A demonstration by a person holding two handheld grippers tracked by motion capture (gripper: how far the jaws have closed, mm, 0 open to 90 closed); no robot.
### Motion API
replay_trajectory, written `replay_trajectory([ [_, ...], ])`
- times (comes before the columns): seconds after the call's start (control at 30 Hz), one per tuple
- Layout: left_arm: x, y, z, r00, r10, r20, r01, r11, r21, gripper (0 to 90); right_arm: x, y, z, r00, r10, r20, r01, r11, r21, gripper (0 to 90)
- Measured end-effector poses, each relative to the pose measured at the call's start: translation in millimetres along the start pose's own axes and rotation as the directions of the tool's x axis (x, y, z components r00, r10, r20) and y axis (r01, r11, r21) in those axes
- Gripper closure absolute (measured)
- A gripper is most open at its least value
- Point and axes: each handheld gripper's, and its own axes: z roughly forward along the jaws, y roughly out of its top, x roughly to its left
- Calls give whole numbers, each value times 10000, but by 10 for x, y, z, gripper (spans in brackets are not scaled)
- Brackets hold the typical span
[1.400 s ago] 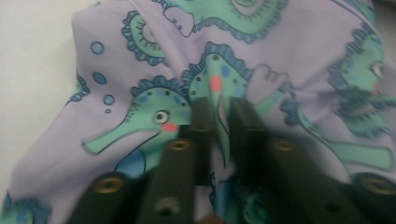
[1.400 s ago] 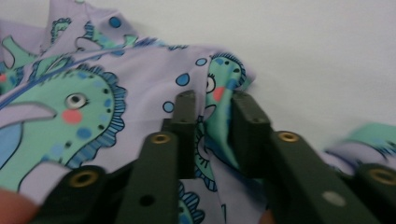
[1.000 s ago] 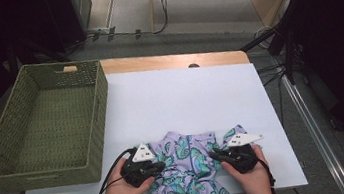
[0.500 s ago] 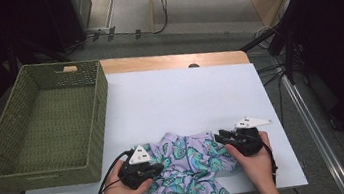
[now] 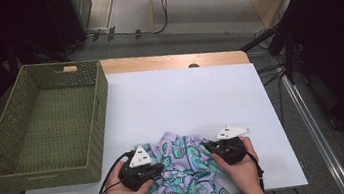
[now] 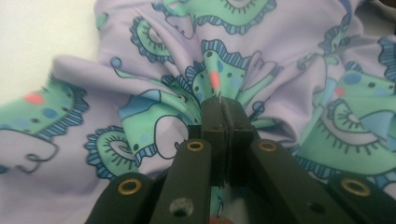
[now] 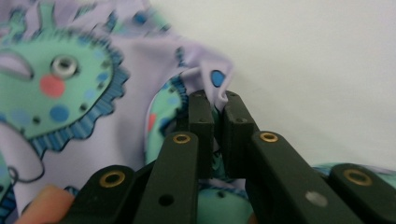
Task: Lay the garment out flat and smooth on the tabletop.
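A crumpled lilac cloth (image 5: 184,168) printed with green and blue cartoon shapes lies at the near edge of the white table (image 5: 180,101). My left gripper (image 5: 151,173) holds its left side; in the left gripper view its jaws are shut on a bunched fold of the cloth (image 6: 243,70), at the left gripper (image 6: 223,109). My right gripper (image 5: 213,148) is at the cloth's right edge. Its jaws have just been closing, and in the right gripper view the right gripper (image 7: 215,105) pinches the cloth (image 7: 93,93) at a fold of its edge.
A green woven basket (image 5: 43,126) stands on the left, partly overhanging the table. A wooden strip (image 5: 170,61) runs along the far edge. White surface stretches beyond the cloth. Cables trail from both grippers toward the person.
The right gripper moved out to the right, then came back left onto the cloth's right edge and pinched it. The left gripper stayed put, gripping the cloth.
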Motion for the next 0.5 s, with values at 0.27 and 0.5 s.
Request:
replay_trajectory([
  [0.27,8,111,-56,9977,-338,-585,279,9946,-995,881,-10,261,-541,9615,-324,2728,910,9745,-2049,695],
  [0.5,107,12,-101,9918,-866,-942,745,9893,-1258,698,-512,-5,-569,9796,1631,1176,-1415,9746,-1738,600],
])
